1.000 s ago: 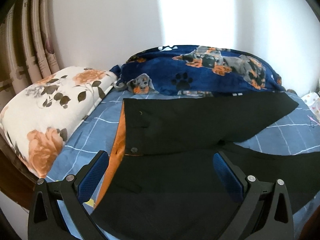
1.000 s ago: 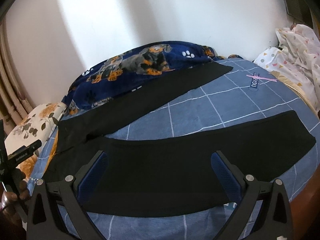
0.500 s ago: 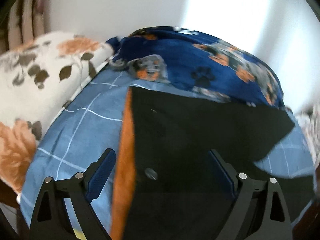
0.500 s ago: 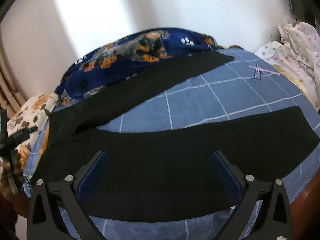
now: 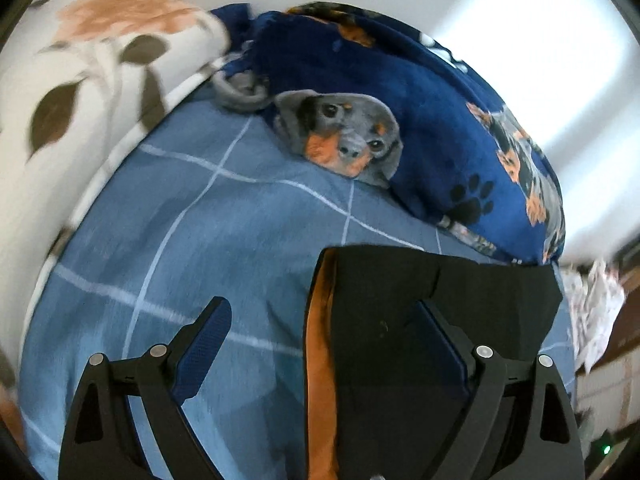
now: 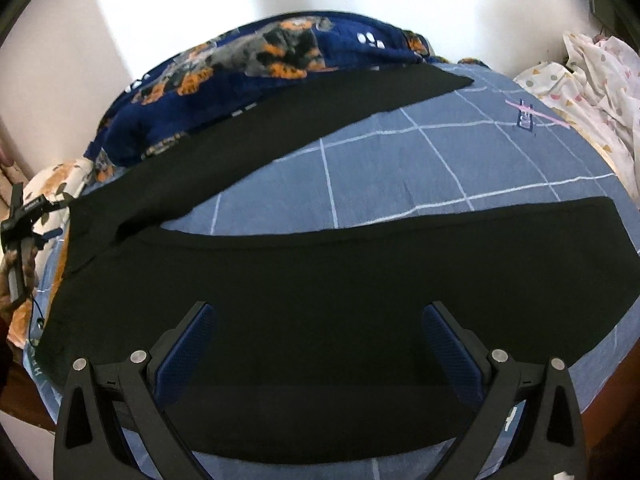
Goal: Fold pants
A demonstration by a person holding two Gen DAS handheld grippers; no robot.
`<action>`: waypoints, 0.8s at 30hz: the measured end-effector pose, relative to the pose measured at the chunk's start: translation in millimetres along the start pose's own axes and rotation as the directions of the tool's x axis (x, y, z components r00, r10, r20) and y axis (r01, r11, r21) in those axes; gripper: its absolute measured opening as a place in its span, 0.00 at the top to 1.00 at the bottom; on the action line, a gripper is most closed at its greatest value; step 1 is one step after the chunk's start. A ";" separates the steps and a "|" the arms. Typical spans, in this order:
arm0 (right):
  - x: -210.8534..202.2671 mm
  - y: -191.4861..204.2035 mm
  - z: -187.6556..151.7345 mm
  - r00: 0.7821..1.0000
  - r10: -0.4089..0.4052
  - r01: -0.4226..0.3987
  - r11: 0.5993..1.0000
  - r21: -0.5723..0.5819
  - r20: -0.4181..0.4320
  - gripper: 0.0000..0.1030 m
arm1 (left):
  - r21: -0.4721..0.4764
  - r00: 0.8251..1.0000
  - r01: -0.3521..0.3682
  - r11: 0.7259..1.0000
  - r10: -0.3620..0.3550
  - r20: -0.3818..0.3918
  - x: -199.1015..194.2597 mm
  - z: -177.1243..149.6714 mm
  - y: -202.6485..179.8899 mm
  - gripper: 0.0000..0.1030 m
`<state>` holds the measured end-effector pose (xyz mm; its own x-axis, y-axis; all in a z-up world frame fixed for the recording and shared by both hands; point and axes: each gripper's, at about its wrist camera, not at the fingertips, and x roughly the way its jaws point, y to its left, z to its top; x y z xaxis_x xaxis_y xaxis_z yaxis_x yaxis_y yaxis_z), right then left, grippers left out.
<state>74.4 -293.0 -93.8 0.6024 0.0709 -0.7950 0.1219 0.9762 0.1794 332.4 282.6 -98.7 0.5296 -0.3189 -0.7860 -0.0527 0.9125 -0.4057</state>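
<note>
Since a second ago, my left gripper (image 5: pixel 320 344) has swung toward the head of the bed, so the waistband corner of the black pants (image 6: pixel 320 280), which filled the middle of its view, now sits low and right, with far more blue checked bedsheet (image 5: pixel 192 232) showing. Its jaws are spread wide: the left finger is over bare sheet, the right finger over the black cloth, and the orange lining (image 5: pixel 318 360) of the waistband runs between them, nothing pinched. My right gripper (image 6: pixel 320 344) has barely shifted; its jaws are spread too, hovering over the near leg of the pants with nothing held. In the right wrist view the pants lie flat on the bed, legs splayed apart in a V, the far leg reaching up against the dog-print blanket (image 5: pixel 420 112). A floral pillow (image 5: pixel 80 80) lies at the head end, left of the blanket.
</note>
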 end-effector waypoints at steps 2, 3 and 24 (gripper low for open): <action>4.6 1.2 0.2 1.000 -0.005 0.005 1.000 0.003 -0.015 0.00 | 0.040 0.999 -0.001 0.999 0.003 -0.033 11.7 6.0 -3.9 0.12; 5.9 2.2 0.2 1.000 -0.006 0.006 1.000 0.001 -0.016 0.00 | 0.058 0.998 0.000 0.998 0.004 -0.059 20.5 9.2 -6.1 0.12; 23.8 22.4 94.2 0.853 0.522 -0.512 0.828 0.227 0.020 0.01 | 0.385 0.974 -0.039 0.922 -0.051 0.221 -106.0 -90.1 -137.2 0.90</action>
<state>165.8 -288.8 -54.1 0.5931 0.5657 -0.5728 -0.0283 0.7257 0.6874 207.3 168.1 -1.8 0.7052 -0.3004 -0.6422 0.2562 0.9526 -0.1642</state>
